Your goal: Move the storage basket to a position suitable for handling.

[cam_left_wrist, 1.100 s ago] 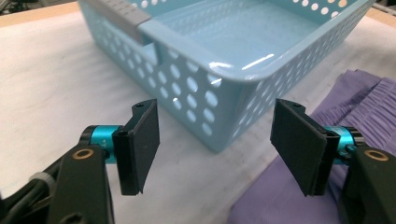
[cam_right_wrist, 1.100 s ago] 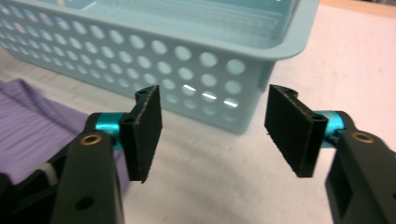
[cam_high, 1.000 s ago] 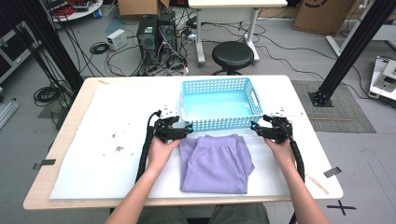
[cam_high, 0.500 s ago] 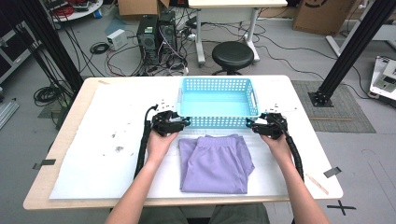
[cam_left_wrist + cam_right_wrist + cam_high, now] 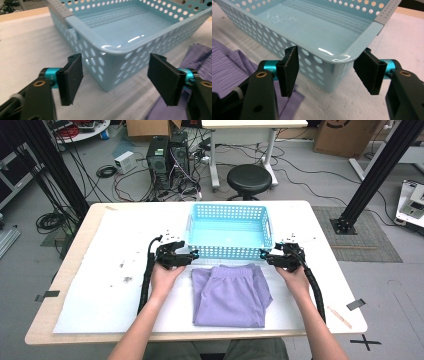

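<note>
basket point(image 5: 229, 231) farther up white table point(image 5: 100, 295)

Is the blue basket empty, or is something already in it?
Empty. The basket shows a bare, shiny floor in the high view and both gripper views; the folded purple shorts lie on the table beside it.

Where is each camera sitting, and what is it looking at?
High view: sits above the person's side, looks forward and down on the table; both forearms, the left gripper and right gripper show.
Left gripper view: rides the left gripper, looks along its open jaws at a near corner of the blue basket.
Right gripper view: rides the right gripper, faces the basket's other near corner between open jaws.
All three share the basket and the folded purple cloth.
</note>
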Motion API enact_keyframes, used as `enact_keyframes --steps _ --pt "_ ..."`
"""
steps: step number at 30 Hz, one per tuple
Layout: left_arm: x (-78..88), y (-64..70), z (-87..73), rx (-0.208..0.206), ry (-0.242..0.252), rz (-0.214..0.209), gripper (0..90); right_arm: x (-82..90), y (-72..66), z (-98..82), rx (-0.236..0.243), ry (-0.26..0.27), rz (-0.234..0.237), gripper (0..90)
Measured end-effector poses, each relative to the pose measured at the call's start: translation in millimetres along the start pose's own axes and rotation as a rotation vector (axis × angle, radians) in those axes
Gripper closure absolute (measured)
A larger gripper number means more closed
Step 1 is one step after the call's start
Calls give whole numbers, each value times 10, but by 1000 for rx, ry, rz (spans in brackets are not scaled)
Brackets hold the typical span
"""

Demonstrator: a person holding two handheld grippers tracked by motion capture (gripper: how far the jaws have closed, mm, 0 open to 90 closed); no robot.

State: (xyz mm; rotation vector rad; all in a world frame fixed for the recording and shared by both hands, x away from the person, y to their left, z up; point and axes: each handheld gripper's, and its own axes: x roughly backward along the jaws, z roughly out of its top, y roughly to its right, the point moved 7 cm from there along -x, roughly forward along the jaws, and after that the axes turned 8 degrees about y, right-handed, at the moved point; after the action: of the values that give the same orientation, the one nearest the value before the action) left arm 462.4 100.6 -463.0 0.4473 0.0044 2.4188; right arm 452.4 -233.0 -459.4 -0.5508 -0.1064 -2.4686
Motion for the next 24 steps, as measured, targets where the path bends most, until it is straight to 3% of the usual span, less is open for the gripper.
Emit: enact_keyframes --steps 4,6,9,14,19,21,24 --pt "-25 -45 4 32 24 -20 260 -26 1 -24 -11 -12 6 341" --pt "-70 -14 13 26 16 -71 263 -44 -18 -28 6 -14 8 332" --pt "-139 28 27 27 0 -99 297 -60 -27 -30 15 -12 -5 329" --pt "-160 25 5 55 -6 -102 321 -64 5 -25 -7 1 -13 355" --pt "-125 85 3 14 -26 -117 405 -46 27 -21 4 -4 -34 367" --pt "-116 119 -4 -5 -32 -118 417 -28 42 -18 -12 -5 -36 368" --pt "-99 137 -9 -1 -31 -113 418 2 35 -14 -3 -15 -36 368"
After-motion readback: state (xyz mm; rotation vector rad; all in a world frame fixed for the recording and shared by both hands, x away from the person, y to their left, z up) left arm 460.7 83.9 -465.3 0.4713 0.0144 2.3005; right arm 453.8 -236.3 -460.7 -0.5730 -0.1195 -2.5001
